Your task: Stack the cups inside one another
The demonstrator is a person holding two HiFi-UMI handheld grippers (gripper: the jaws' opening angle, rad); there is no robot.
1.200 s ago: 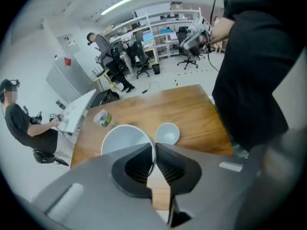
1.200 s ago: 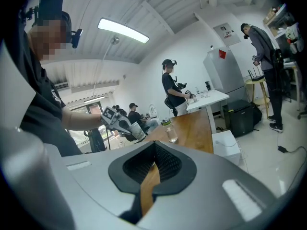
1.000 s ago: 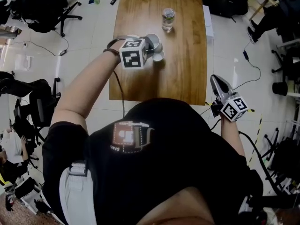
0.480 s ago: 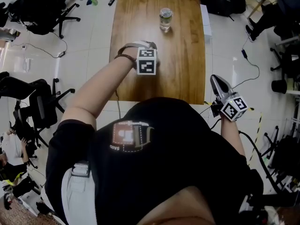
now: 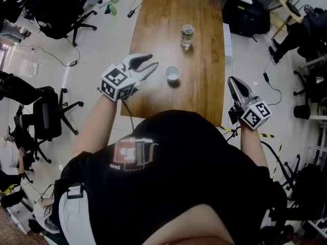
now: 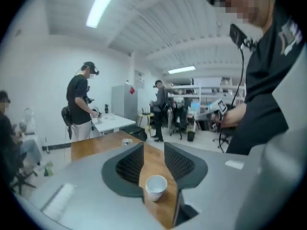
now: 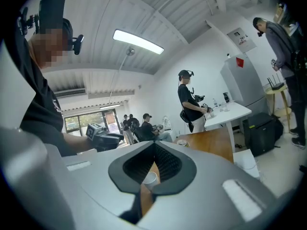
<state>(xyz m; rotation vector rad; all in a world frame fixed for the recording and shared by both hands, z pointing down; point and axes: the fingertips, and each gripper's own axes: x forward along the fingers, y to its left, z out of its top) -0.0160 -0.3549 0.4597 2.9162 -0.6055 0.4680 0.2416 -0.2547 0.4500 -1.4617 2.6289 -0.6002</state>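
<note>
A white paper cup [image 5: 172, 73] stands upright near the middle of the wooden table [image 5: 204, 86]; whether other cups sit inside it I cannot tell. My left gripper [image 5: 145, 65] hovers just left of the cup, apart from it. Its jaws stand apart and are closing, with nothing between them. In the left gripper view the cup [image 6: 156, 187] shows through the gap of that gripper [image 6: 153, 147], beyond the tips. My right gripper [image 5: 235, 83] is shut and empty, off the table's right edge. In the right gripper view [image 7: 153, 145] the cup [image 7: 150, 178] sits below its closed tips.
A clear drinking glass [image 5: 187, 35] stands farther back on the table. Office chairs [image 5: 43, 119], cables and black bags [image 5: 245, 4] lie on the floor around the table. Other people stand and sit in the room [image 6: 80, 107].
The left gripper has let go of the cup, opened, and pulled back left and upward while rolling. The cup now stands alone on the table. The right gripper has risen slightly.
</note>
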